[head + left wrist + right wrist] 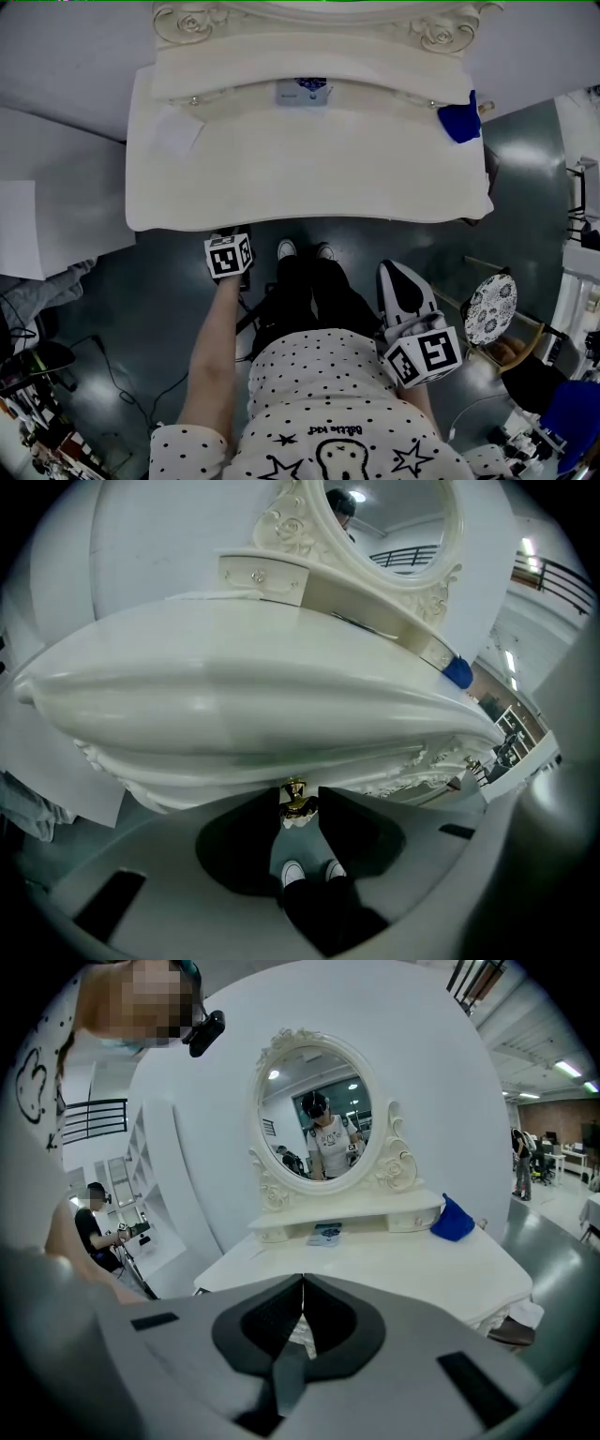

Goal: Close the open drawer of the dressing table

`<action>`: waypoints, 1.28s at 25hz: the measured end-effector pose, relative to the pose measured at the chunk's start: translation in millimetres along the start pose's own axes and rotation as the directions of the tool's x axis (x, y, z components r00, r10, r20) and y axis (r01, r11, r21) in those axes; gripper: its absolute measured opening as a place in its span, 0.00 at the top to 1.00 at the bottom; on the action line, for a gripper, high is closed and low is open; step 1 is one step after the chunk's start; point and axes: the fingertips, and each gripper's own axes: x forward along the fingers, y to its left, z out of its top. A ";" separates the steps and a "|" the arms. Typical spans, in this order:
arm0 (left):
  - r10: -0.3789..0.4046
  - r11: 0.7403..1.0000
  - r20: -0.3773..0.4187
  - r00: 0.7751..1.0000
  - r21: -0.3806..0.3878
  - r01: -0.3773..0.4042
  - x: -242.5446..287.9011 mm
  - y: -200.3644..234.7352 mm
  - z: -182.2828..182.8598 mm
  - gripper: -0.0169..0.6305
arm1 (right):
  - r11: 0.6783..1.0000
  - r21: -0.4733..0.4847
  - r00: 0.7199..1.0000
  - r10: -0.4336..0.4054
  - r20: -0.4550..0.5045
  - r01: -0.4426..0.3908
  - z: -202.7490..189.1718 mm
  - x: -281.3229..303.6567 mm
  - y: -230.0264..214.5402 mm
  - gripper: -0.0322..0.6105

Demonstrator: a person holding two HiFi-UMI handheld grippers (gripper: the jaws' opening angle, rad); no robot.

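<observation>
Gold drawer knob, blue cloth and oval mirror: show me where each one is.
gold drawer knob [296,799], left gripper view, on its brass body.
blue cloth [453,1221], right gripper view, middle of its surface.
oval mirror [319,1115], right gripper view, centre of the glass.

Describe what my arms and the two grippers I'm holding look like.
Your arms are bare below the short sleeves of a white top printed with black dots and stars. The left gripper and right gripper have pale grey bodies with black pads at the jaws. Each carries a white cube bearing black square markers.
</observation>
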 end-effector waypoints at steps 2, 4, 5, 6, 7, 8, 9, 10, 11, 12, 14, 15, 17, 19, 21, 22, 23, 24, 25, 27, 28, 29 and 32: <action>0.008 1.000 0.009 1.000 -0.001 -0.008 -0.3 0.0 0.1 0.76 | 1.000 -0.004 1.000 0.005 0.000 -0.005 0.0 -0.1 1.5 0.94; 0.012 1.000 0.016 1.000 0.000 -0.012 -0.4 0.0 0.2 0.76 | 1.000 -0.007 1.000 0.010 0.002 -0.010 0.3 -0.4 2.7 0.94; 0.011 1.000 0.017 1.000 0.001 -0.011 -0.3 0.2 0.1 0.76 | 1.000 -0.009 1.000 0.012 0.003 -0.012 0.4 -0.6 3.2 0.94; 0.009 1.000 0.016 1.000 0.002 -0.009 -0.1 0.3 -0.2 0.76 | 1.000 -0.011 1.000 0.013 0.004 -0.013 0.6 -0.9 3.6 0.94; 0.006 1.000 0.009 1.000 0.002 -0.006 0.0 0.2 -1.3 0.76 | 1.000 -0.012 1.000 0.013 0.006 -0.013 0.7 -1.5 4.1 0.94; 0.000 1.000 -0.003 1.000 0.002 0.000 -0.2 -0.3 -3.5 0.76 | 1.000 -0.013 1.000 0.013 0.007 -0.013 0.8 -2.2 4.6 0.94; -0.012 1.000 -0.018 1.000 0.001 0.012 -1.0 -1.6 -6.9 0.75 | 1.000 -0.014 1.000 0.013 0.009 -0.013 0.6 -3.1 5.3 0.94; -0.025 1.000 -0.032 0.999 -0.001 0.025 -2.4 -3.1 -11.2 0.74 | 1.000 -0.015 1.000 0.013 0.010 -0.013 0.3 -4.1 6.1 0.94; -0.035 0.999 -0.041 0.999 -0.003 0.035 -4.8 -4.1 -15.9 0.73 | 1.000 -0.017 1.000 0.013 0.012 -0.013 -0.1 -4.9 7.0 0.94; -0.041 0.999 -0.045 0.998 -0.001 0.041 -8.1 -4.6 -20.4 0.73 | 1.000 -0.019 1.000 0.013 0.015 -0.013 -0.4 -5.7 7.8 0.94; -0.040 0.999 -0.040 0.998 0.017 0.041 -16.8 -4.7 -27.0 0.73 | 1.000 -0.022 1.000 0.013 0.024 -0.012 -0.2 -7.2 8.4 0.94; -0.037 0.999 -0.028 0.999 0.032 0.037 -22.7 -4.8 -27.9 0.73 | 1.000 -0.024 1.000 0.013 0.029 -0.012 0.2 -8.2 8.3 0.94; -0.020 0.997 0.020 1.000 0.070 0.019 -38.7 -4.2 -22.9 0.73 | 1.000 -0.028 0.999 0.014 0.037 -0.013 1.4 -9.9 8.7 0.94; 0.012 0.994 0.102 0.995 0.108 -0.023 -59.7 -0.9 -9.2 0.80 | 0.999 -0.032 0.999 0.018 0.046 -0.017 3.0 -10.8 10.9 0.94; 0.044 0.987 0.203 0.978 0.145 -0.074 -84.5 2.2 10.4 0.91 | 0.999 -0.039 0.998 0.026 0.055 -0.024 4.7 -11.1 15.0 0.94; 0.052 0.983 0.253 0.966 0.160 -0.095 -97.7 2.2 21.4 0.94 | 0.999 -0.043 0.998 0.032 0.061 -0.029 5.8 -11.1 17.5 0.94; 0.056 0.979 0.301 0.952 0.170 -0.112 -111.2 1.2 32.6 0.95 | 0.998 -0.048 0.997 0.038 0.067 -0.034 7.2 -11.1 20.1 0.94; 0.056 0.977 0.347 0.936 0.175 -0.124 -125.1 -0.8 44.0 0.95 | 0.998 -0.053 0.996 0.044 0.073 -0.040 8.6 -10.9 22.5 0.94; 0.054 0.976 0.392 0.919 0.173 -0.131 -139.5 -3.4 55.5 0.95 | 0.997 -0.059 0.996 0.050 0.079 -0.045 10.2 -10.5 25.0 0.94; 0.044 0.978 0.477 0.878 0.160 -0.136 -169.9 -9.8 77.9 0.95 | 0.996 -0.070 0.994 0.062 0.094 -0.055 13.8 -8.9 30.8 0.94; 0.037 0.978 0.516 0.856 0.155 -0.136 -185.6 -13.7 88.5 0.95 | 0.995 -0.074 0.992 0.067 0.103 -0.060 15.7 -7.8 34.0 0.94; 0.029 0.979 0.551 0.834 0.154 -0.135 -201.4 -18.0 98.1 0.95 | 0.995 -0.078 0.991 0.073 0.111 -0.065 17.6 -6.7 37.7 0.94; -0.004 0.977 0.638 0.770 0.168 -0.135 -246.8 -33.4 121.8 0.95 | 0.992 -0.098 0.987 0.095 0.132 -0.082 23.0 -2.3 49.5 0.94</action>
